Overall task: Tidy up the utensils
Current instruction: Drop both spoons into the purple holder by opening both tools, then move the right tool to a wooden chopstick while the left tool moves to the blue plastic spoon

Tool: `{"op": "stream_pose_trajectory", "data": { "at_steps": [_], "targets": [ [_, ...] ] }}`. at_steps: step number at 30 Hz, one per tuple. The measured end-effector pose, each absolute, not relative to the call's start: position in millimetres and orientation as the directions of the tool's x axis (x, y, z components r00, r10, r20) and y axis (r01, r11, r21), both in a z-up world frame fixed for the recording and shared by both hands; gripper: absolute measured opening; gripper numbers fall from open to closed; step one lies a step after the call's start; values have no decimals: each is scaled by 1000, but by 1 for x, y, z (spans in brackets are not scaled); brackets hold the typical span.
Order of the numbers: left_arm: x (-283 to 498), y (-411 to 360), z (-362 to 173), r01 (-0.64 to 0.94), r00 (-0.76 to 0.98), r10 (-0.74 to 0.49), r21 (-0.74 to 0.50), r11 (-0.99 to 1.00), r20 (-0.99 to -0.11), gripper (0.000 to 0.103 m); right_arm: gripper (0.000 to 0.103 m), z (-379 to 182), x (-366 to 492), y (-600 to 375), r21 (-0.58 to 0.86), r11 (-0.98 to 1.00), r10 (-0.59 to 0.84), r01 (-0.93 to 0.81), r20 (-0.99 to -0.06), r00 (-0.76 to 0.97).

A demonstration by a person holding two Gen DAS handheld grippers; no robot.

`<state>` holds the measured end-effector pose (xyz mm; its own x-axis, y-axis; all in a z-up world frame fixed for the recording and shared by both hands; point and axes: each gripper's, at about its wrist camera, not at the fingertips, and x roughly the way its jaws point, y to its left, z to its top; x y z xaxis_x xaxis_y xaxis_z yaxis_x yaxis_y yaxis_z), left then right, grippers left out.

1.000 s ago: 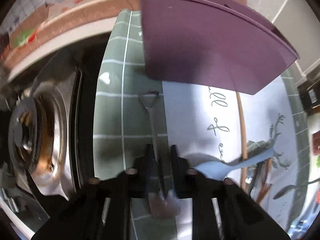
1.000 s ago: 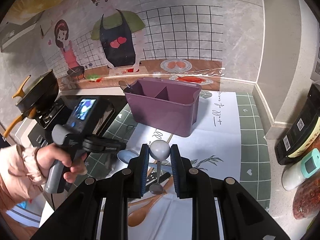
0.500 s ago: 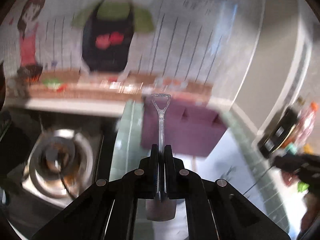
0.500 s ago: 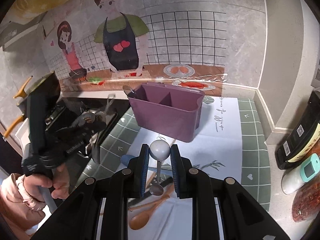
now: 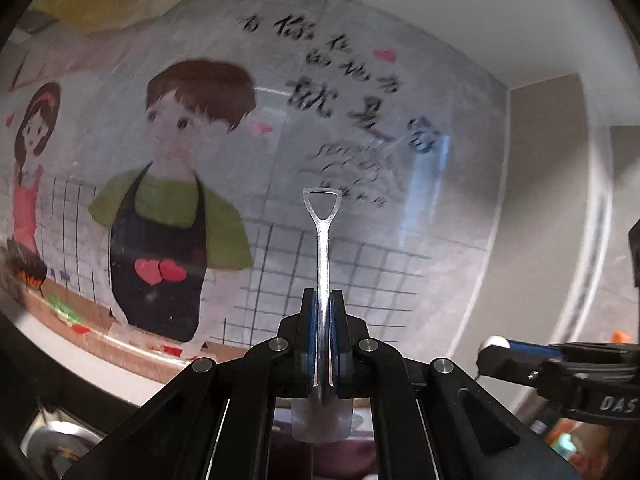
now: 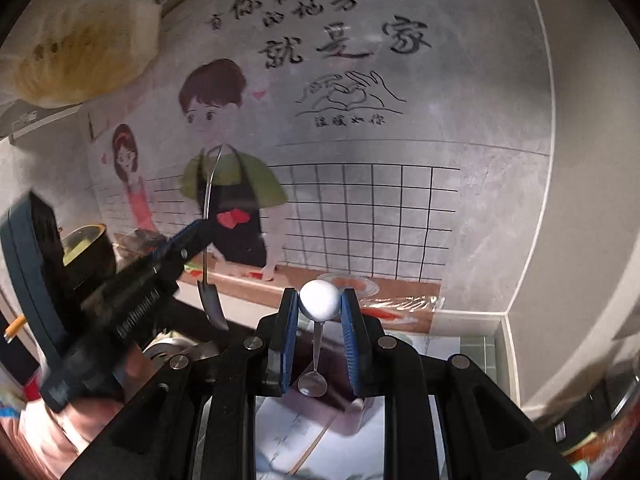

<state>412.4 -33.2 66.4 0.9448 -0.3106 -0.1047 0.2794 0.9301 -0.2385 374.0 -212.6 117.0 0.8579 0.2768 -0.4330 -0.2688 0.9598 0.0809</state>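
Left tongs (image 5: 323,336): clenched on the stem of a shovel-shaped metal spoon (image 5: 322,248), loop handle up, blade hanging below the pads.
Right tongs (image 6: 319,334): grasping a ball-topped metal spoon (image 6: 319,301) by its white ball; the bowl dangles beneath.
Where the utensils are: both held in the air in front of the wall mural (image 6: 360,140), above the purple caddy (image 6: 352,414).
Around them: the mural's cartoon cook and girl, black script and a drawn tile grid fill the background; a pale strip of desk (image 6: 478,334) meets the wall at the corner.
In the way: each tool's black frame covers the lower third of its own view and hides most of the desk.
Left wrist view only: the right tongs (image 5: 494,348) enter from the right edge, white ball at the tip; the caddy is a dark sliver behind the blade.
Right wrist view only: the left tongs (image 6: 200,226) seen from the side, with the shovel spoon (image 6: 208,240) hanging blade down; a person's hand (image 6: 92,396) on the grip; a pan (image 6: 86,248) at left; the caddy on a white mat (image 6: 288,424).
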Motion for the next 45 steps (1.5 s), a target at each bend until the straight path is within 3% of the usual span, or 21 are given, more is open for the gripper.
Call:
{"op": "stream_pose_trajectory", "data": {
  "at_steps": [7,13,15,17,19,21,24,26,28,32,38,41,45],
  "targets": [
    [436,-44,-9,164,975,-194,-233,958,-110,6,20,68,422,-217,73,966,252,-250,-503,827],
    [440,-38,-60,150,911,-230,-245,958,-343,9,22,10,446,-208,38,965,232,-260,-589,774],
    [432,-26,-62,134,896,-236,-278,951,-377,11,33,-3,448,-209,73,959,258,-274,-625,737],
    [419,-12,-58,114,883,-239,-310,944,-403,23,42,-9,443,-211,92,959,264,-269,-638,724],
    [404,1,-50,86,870,-217,-298,951,-443,49,54,-10,434,-215,93,963,253,-254,-638,727],
    [393,13,-44,72,853,-203,-277,958,-481,56,77,-8,421,-217,95,966,245,-241,-635,733],
    [371,27,-39,65,825,-183,-232,971,-534,59,97,1,394,-220,82,973,223,-218,-597,770],
    [357,38,-38,66,814,-184,-227,972,-550,67,103,6,374,-219,70,980,195,-189,-557,807],
    [342,46,-42,66,803,-179,-214,975,-569,73,103,5,351,-217,41,989,140,-139,-523,841],
    [314,52,-48,85,810,-155,-149,985,-565,75,103,-13,327,-197,-115,982,54,-147,-576,816],
    [294,63,-77,105,730,-253,-262,959,-635,78,103,-50,291,-189,-178,975,-16,-133,-653,757],
    [286,59,-93,134,683,-271,-248,959,-678,78,103,-78,283,-184,-266,960,-143,-83,-724,675],
    [275,40,-102,186,665,-203,-104,977,-719,78,96,-99,272,-191,-159,982,-60,-104,-778,626]
  ]
}}
